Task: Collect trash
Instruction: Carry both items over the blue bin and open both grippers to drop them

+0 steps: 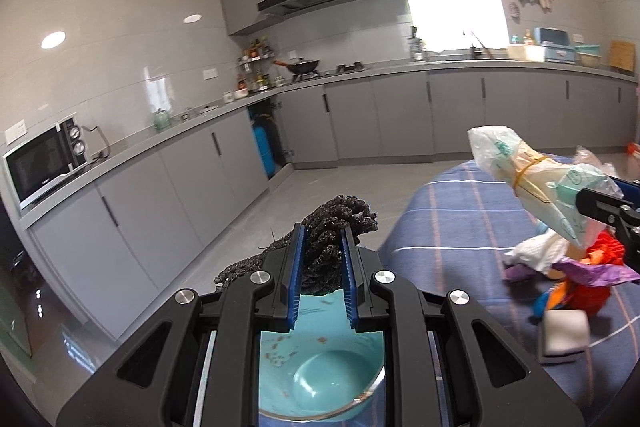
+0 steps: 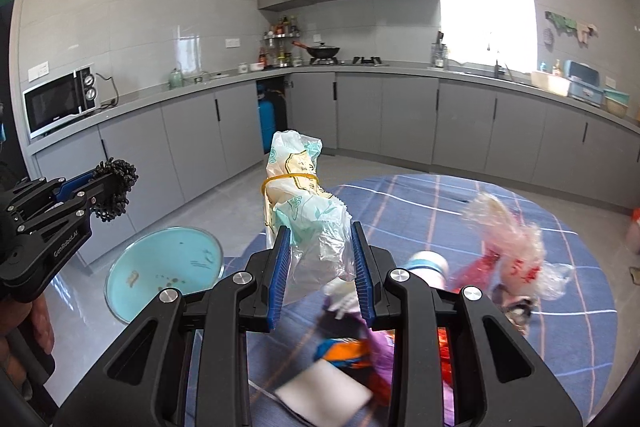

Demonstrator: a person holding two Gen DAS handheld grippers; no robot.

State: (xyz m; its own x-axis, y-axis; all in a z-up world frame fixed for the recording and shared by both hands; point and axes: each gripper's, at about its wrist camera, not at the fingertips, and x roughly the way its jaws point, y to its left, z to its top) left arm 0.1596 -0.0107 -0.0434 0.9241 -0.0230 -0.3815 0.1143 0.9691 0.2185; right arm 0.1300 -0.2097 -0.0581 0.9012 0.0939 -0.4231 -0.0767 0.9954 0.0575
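Observation:
My left gripper (image 1: 322, 239) is shut on a black knobbly clump (image 1: 336, 227), held in the air above a teal bin (image 1: 320, 375); both also show in the right wrist view, the clump (image 2: 116, 187) above the bin (image 2: 160, 275). My right gripper (image 2: 318, 239) is shut on a rolled plastic bag (image 2: 300, 195) bound with a yellow rubber band, held above the table; the bag also shows in the left wrist view (image 1: 532, 179). More trash lies on the blue checked tablecloth (image 2: 440, 199): a crumpled pink-red wrapper (image 2: 508, 251), purple and orange wrappers (image 2: 360, 347), white tissue (image 1: 536, 251).
A white-and-grey block (image 1: 564, 337) lies at the table's near edge. Grey kitchen cabinets (image 2: 360, 115) run along the far walls, with a microwave (image 2: 60, 103) on the left counter. Grey tiled floor (image 2: 240, 203) lies between the table and the cabinets.

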